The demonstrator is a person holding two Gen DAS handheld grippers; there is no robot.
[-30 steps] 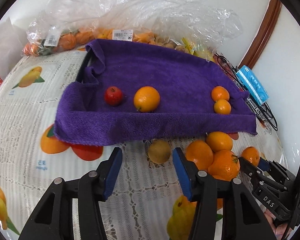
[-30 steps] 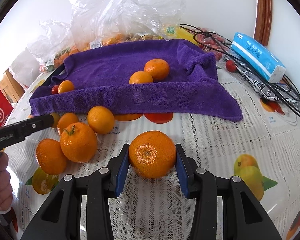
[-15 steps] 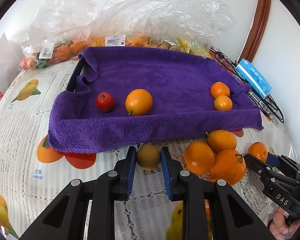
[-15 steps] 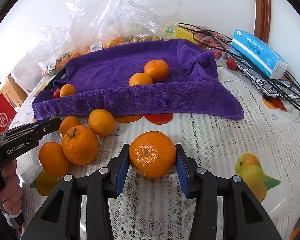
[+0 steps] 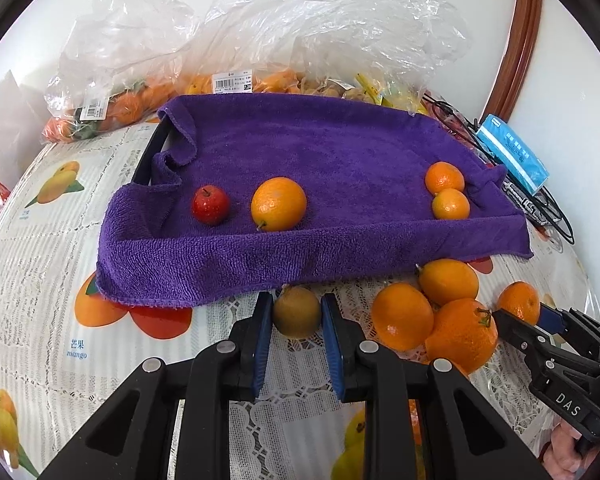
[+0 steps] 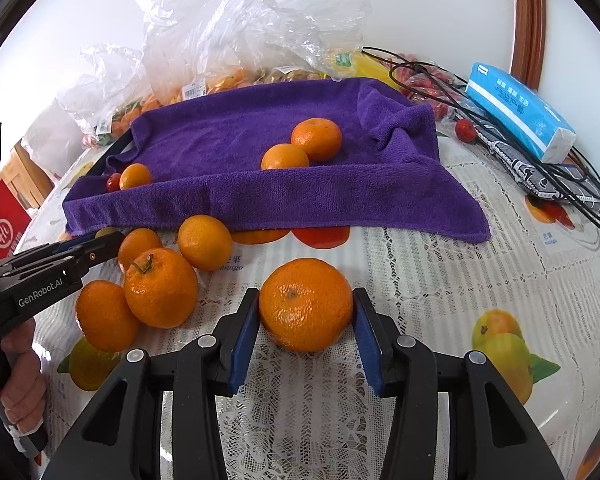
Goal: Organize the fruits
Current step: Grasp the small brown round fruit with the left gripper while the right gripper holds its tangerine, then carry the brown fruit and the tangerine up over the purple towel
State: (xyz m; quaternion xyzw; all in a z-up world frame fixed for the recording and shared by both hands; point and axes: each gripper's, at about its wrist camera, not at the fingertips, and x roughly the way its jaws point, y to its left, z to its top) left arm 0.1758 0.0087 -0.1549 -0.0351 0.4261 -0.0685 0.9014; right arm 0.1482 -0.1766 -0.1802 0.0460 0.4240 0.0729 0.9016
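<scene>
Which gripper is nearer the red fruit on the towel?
Left. The left gripper sits just in front of the towel's near edge, close to the red fruit; the right gripper is farther off.

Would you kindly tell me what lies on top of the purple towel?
On the purple towel: a small red fruit and three oranges. Whatever the towel drapes over is mostly hidden.

right hand-held gripper (image 6: pixel 306 320) | clamps large orange (image 6: pixel 306 304) | on tablecloth (image 6: pixel 440 280) | near purple towel (image 6: pixel 260 184)
</scene>
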